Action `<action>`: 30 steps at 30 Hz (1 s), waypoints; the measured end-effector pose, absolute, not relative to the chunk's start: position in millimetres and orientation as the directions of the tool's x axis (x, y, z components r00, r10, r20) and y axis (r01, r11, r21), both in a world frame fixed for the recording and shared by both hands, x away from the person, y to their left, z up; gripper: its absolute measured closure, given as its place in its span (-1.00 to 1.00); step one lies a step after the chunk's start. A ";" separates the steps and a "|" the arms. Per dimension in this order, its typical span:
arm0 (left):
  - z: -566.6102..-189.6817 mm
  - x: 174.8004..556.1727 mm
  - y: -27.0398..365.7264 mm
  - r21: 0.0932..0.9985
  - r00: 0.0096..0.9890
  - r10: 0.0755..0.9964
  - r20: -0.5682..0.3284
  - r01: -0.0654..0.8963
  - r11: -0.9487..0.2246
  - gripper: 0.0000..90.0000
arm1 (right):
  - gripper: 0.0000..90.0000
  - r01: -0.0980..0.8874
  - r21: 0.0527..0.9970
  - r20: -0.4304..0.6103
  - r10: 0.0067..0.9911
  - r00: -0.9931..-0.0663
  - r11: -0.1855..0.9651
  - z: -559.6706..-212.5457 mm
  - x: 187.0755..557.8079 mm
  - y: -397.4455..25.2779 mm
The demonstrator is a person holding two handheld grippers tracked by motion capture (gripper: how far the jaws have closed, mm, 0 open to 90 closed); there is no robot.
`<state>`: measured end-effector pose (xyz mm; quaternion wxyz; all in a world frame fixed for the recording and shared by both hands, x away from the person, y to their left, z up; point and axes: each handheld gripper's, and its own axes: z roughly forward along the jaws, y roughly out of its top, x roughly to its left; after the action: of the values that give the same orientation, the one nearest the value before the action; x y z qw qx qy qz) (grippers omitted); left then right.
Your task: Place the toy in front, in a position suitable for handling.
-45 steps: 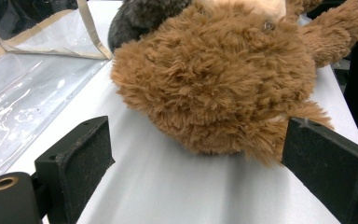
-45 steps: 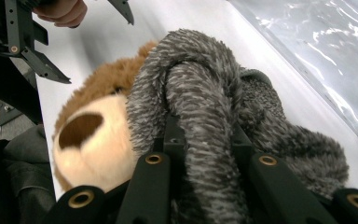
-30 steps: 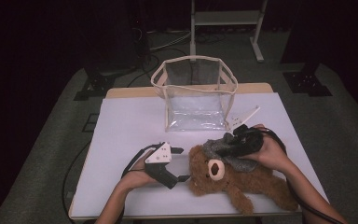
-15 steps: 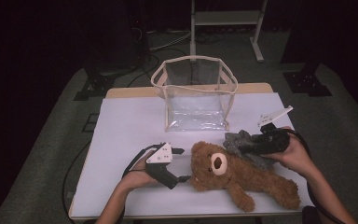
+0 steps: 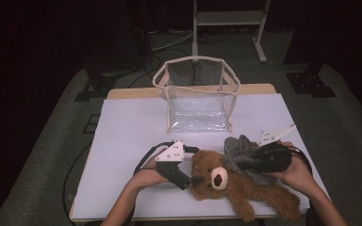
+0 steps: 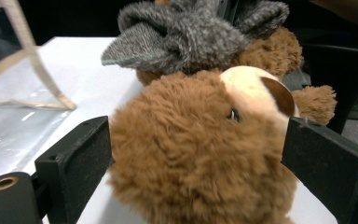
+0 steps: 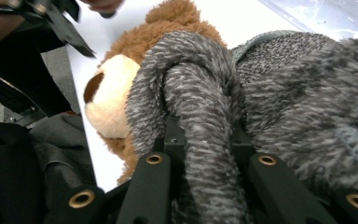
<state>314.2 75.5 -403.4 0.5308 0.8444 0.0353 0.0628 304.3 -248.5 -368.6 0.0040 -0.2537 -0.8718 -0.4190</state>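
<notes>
You look mid-way through dressing the teddy bear (image 5: 238, 186), lying near the desk's front right corner; your right gripper (image 5: 259, 160) pinches the grey garment (image 7: 261, 93); your left gripper (image 6: 196, 154) straddles its head, jaws wide; steady it next.

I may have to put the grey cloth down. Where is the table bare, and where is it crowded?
Bare: the white table left of the clear bag, from far edge to left gripper, and the strip right of the bag. Crowded: the near right, where the teddy bear, grey cloth and right gripper bunch together.
</notes>
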 end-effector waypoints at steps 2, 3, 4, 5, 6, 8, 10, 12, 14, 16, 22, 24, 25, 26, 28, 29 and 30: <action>-407.0 315.5 72.3 0.888 0.991 0.118 0.064 -0.002 -0.459 -0.82 | 0.68 0.440 0.736 0.224 0.430 -0.875 0.514 -366.9 301.5 -252.2; -408.7 315.7 71.5 0.887 0.992 0.112 0.057 0.002 -0.463 -0.77 | 0.68 0.441 0.738 0.227 0.428 -0.875 0.510 -365.7 300.8 -255.0; -410.1 315.8 70.9 0.885 0.993 0.109 0.054 0.003 -0.465 -0.76 | 0.68 0.441 0.741 0.227 0.428 -0.875 0.507 -364.6 300.7 -258.2; -410.7 315.8 70.5 0.883 0.993 0.110 0.051 0.006 -0.469 -0.75 | 0.68 0.443 0.742 0.229 0.432 -0.872 0.502 -363.4 300.8 -261.9; -411.3 316.1 70.1 0.883 0.993 0.107 0.047 0.009 -0.470 -0.74 | 0.68 0.445 0.745 0.229 0.435 -0.871 0.497 -362.8 301.1 -264.7; -411.5 316.6 69.9 0.884 0.993 0.109 0.042 0.014 -0.467 -0.73 | 0.68 0.453 0.752 0.231 0.451 -0.862 0.480 -361.3 302.4 -273.6; -411.4 317.0 70.0 0.883 0.993 0.108 0.039 0.017 -0.468 -0.72 | 0.68 0.458 0.761 0.226 0.475 -0.851 0.460 -359.0 303.2 -282.1; -411.0 317.1 70.4 0.881 0.994 0.105 0.041 0.014 -0.474 -0.72 | 0.68 0.465 0.769 0.219 0.503 -0.836 0.439 -356.7 303.6 -291.3; -410.5 317.2 70.7 0.881 0.994 0.104 0.041 0.013 -0.473 -0.72 | 0.68 0.486 0.767 0.234 0.522 -0.820 0.420 -357.7 304.6 -298.9; -409.4 317.5 71.1 0.881 0.994 0.104 0.042 0.012 -0.472 -0.72 | 0.68 0.498 0.761 0.246 0.526 -0.814 0.416 -362.9 304.0 -300.1; -403.4 318.9 71.9 0.894 0.993 0.118 0.009 0.045 -0.447 -0.79 | 0.68 0.482 0.761 0.221 0.526 -0.821 0.433 -370.3 294.8 -289.9; -402.0 319.5 70.9 0.895 0.993 0.119 -0.009 0.061 -0.443 -0.81 | 0.68 0.479 0.763 0.222 0.520 -0.825 0.434 -371.4 292.0 -288.2; -401.8 319.5 70.2 0.895 0.993 0.120 -0.016 0.067 -0.442 -0.82 | 0.68 0.477 0.765 0.224 0.516 -0.827 0.432 -372.3 290.0 -287.6; -401.7 319.5 69.7 0.894 0.993 0.120 -0.019 0.071 -0.442 -0.82 | 0.68 0.476 0.767 0.225 0.515 -0.827 0.430 -372.9 288.3 -287.5; -402.4 318.8 67.7 0.894 0.993 0.114 -0.030 0.078 -0.441 -0.83 | 0.68 0.473 0.774 0.226 0.514 -0.828 0.422 -374.4 285.2 -288.2; -403.3 317.8 65.7 0.893 0.993 0.113 -0.042 0.088 -0.442 -0.84 | 0.68 0.473 0.776 0.228 0.514 -0.827 0.418 -375.1 284.0 -288.3; -403.5 317.5 64.5 0.890 0.993 0.112 -0.046 0.091 -0.446 -0.87 | 0.68 0.473 0.779 0.231 0.512 -0.827 0.412 -376.3 282.2 -288.2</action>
<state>317.5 64.5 -403.5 0.5227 0.8504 0.0599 0.0099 282.2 -288.2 -376.3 -0.0214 -0.2931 -0.8399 -0.4563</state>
